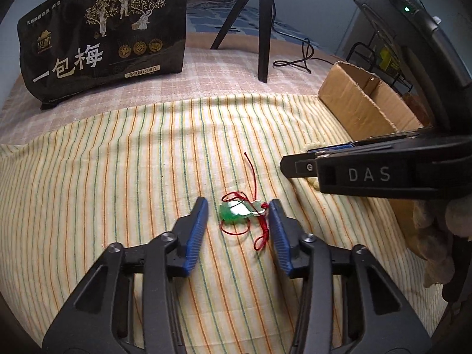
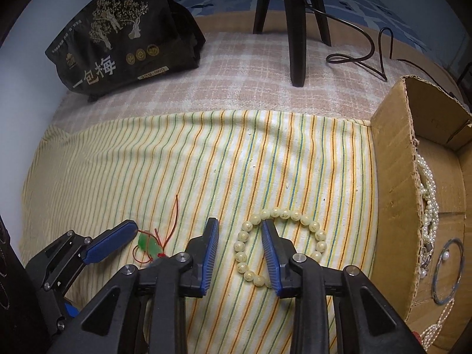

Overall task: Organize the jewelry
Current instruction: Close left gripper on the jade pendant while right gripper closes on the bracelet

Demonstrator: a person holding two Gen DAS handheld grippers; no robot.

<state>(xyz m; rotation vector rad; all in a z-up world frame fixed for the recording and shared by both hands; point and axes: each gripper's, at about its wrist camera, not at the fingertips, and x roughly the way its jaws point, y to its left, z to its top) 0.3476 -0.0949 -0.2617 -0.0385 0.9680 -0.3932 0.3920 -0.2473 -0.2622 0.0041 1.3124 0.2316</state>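
A green jade pendant (image 1: 236, 213) on a red cord lies on the striped cloth (image 1: 118, 177). My left gripper (image 1: 238, 206) is open with the pendant between its blue fingers. The pendant also shows in the right wrist view (image 2: 149, 244). A cream bead bracelet (image 2: 283, 215) lies on the cloth in the right wrist view. My right gripper (image 2: 239, 225) is open; its right finger sits inside the bracelet's ring and its left finger outside. The right gripper also shows in the left wrist view (image 1: 298, 165), seen side-on over the bracelet.
A cardboard box (image 2: 395, 177) stands at the right, holding pearl strands (image 2: 427, 194) and a metal bangle (image 2: 448, 271). A black snack bag (image 1: 103, 35) stands at the back left. A black tripod (image 2: 295, 29) and a cable (image 2: 365, 56) stand behind.
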